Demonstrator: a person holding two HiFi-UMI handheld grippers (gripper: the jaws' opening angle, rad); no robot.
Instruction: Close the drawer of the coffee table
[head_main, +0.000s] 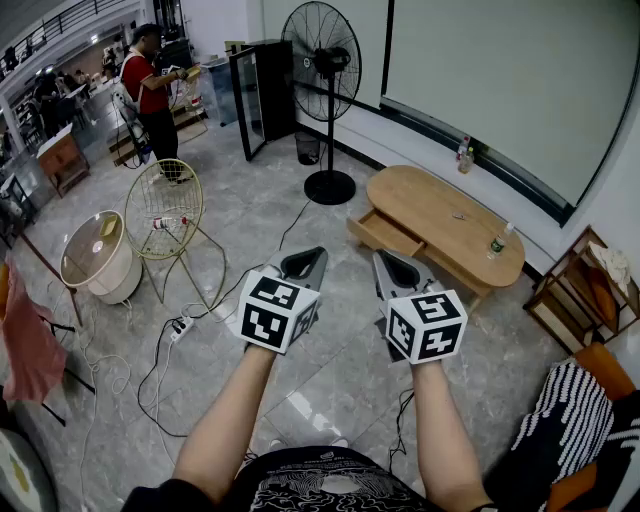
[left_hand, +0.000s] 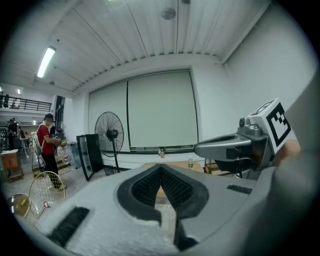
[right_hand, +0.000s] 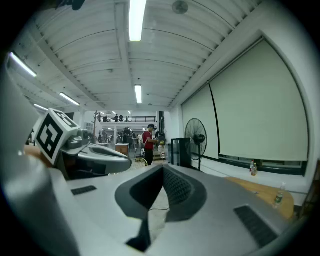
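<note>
An oval wooden coffee table (head_main: 440, 215) stands by the far wall, with its drawer (head_main: 385, 233) pulled out toward me on the left side. Both grippers float side by side well short of it, above the tiled floor. My left gripper (head_main: 318, 253) is shut with nothing between its tips; its own view shows the table (left_hand: 175, 166) far ahead past the closed jaws (left_hand: 160, 167). My right gripper (head_main: 379, 257) is shut and empty too, and in its view the tabletop (right_hand: 262, 192) lies off to the right of its tip (right_hand: 163, 167).
A tall pedestal fan (head_main: 325, 60) and a black glass cabinet (head_main: 262, 90) stand left of the table. Bottles (head_main: 465, 153) rest on the wall ledge and one (head_main: 497, 243) on the table. A wire chair (head_main: 165, 215), power strip (head_main: 181, 326), cables, a wooden shelf (head_main: 585, 290) and a person in red (head_main: 150, 85) surround the floor space.
</note>
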